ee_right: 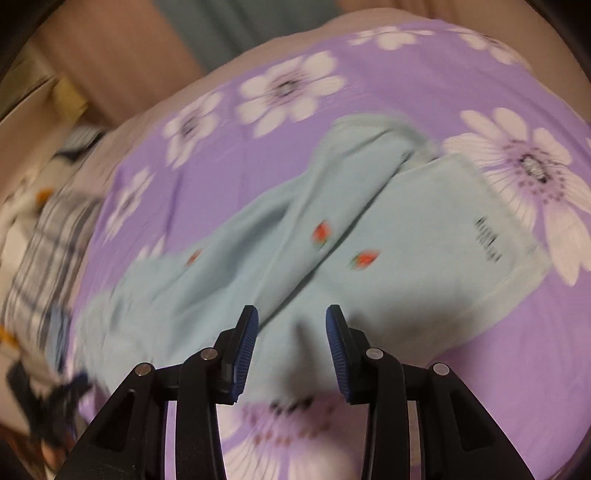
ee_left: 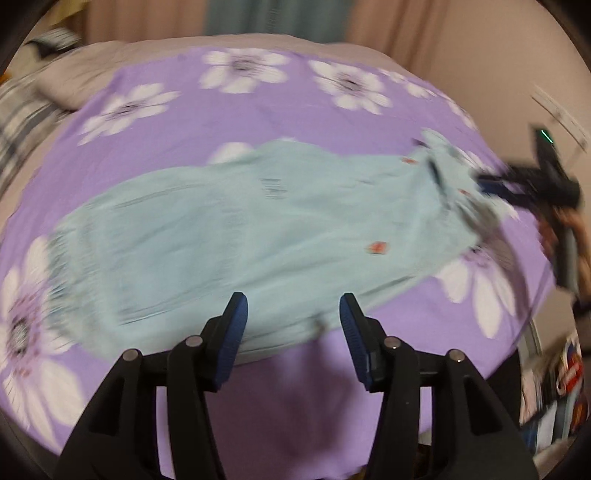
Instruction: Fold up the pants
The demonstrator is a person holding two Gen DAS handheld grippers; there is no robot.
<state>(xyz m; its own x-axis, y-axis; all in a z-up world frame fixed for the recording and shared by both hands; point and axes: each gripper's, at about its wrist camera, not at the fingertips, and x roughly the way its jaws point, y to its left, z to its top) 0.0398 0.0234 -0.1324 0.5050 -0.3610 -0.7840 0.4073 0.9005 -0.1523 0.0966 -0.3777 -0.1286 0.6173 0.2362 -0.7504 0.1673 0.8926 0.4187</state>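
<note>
Light blue pants [ee_left: 258,236] with small red prints lie spread across a purple flowered sheet [ee_left: 258,110]. My left gripper [ee_left: 293,314] is open and empty, just above the pants' near edge. In the right wrist view the pants [ee_right: 332,251] lie with one leg folded over the other. My right gripper [ee_right: 291,328] is open and empty over the pants' near edge. The right gripper also shows in the left wrist view [ee_left: 517,184] at the pants' far right end. Both views are motion-blurred.
The sheet [ee_right: 406,74] covers a bed. A plaid pillow or cloth [ee_right: 44,240] lies at the bed's left side. Curtains [ee_left: 258,14] hang behind. Cluttered items [ee_left: 565,376] stand off the bed's right edge.
</note>
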